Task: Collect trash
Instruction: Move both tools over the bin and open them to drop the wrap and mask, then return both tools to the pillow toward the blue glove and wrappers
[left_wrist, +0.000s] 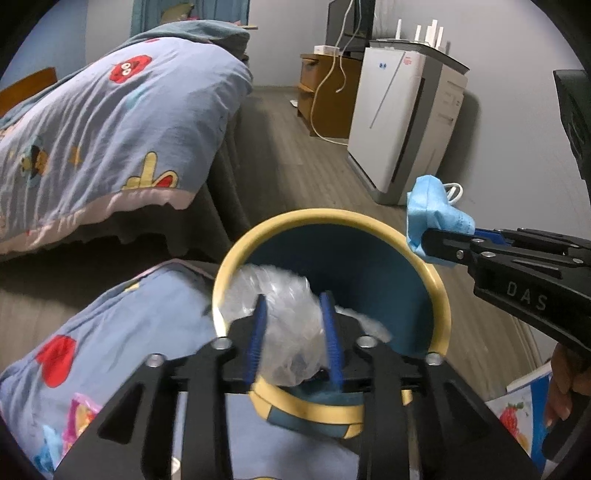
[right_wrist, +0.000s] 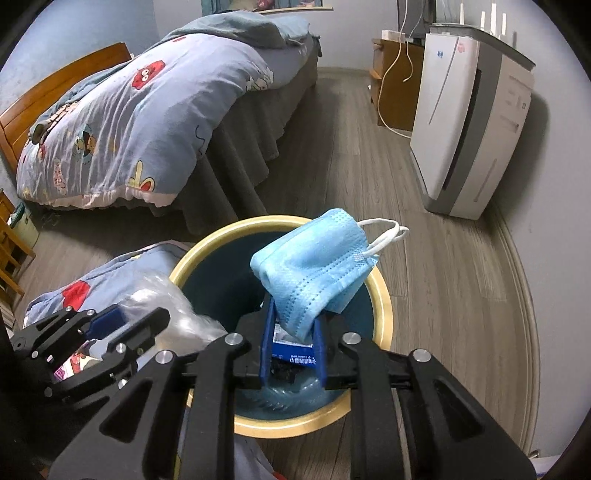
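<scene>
A round bin with a yellow rim (left_wrist: 332, 215) (right_wrist: 384, 306) and a dark blue inside stands on the floor below both grippers. My left gripper (left_wrist: 294, 325) (right_wrist: 110, 326) hangs over its near left rim, open, with a crumpled clear plastic bag (left_wrist: 284, 302) (right_wrist: 166, 306) lying loosely between the blue pads; the bag looks blurred. My right gripper (right_wrist: 293, 334) (left_wrist: 424, 245) is shut on a light blue face mask (right_wrist: 317, 269) (left_wrist: 432, 210), holding it above the bin's mouth with the white ear loops dangling. A blue packet (right_wrist: 295, 355) and more clear plastic lie in the bin.
A bed with a cartoon-print quilt (right_wrist: 129, 122) fills the left. A matching cushion (left_wrist: 110, 332) lies beside the bin. A white air purifier (right_wrist: 469, 122) and a wooden cabinet (left_wrist: 325, 92) with cables stand along the right wall. A hand (left_wrist: 565, 380) holds the right gripper.
</scene>
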